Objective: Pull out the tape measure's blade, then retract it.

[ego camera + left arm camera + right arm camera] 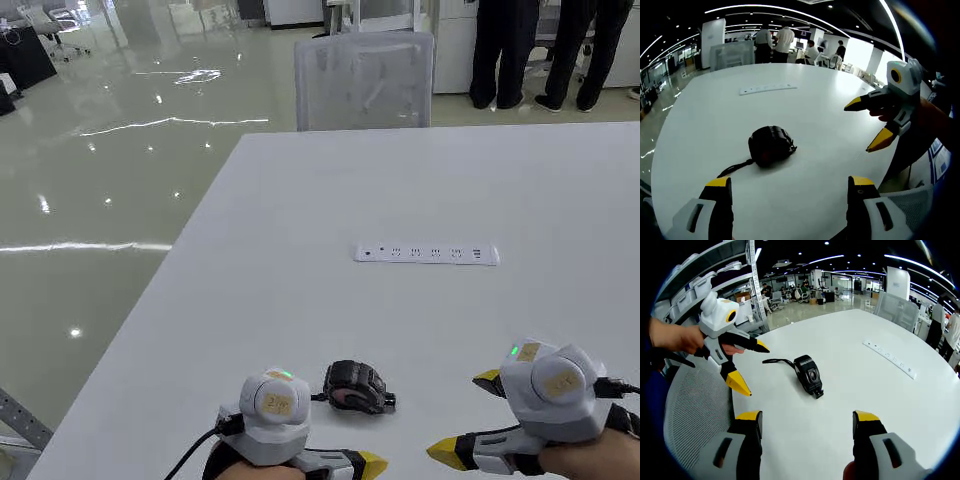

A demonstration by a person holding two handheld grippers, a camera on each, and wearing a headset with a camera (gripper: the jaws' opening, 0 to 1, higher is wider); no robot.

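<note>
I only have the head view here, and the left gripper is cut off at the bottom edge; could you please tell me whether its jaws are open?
Observer: Yes. In the left gripper view, the left gripper has its jaws wide apart. The tape measure lies ahead between them, and neither jaw touches it.
Operator: Thank you. Does anything trail from the tape measure where the gripper blocks my view?
Observer: Yes, a thin black strap runs from the tape measure along the table toward the left gripper.
</note>
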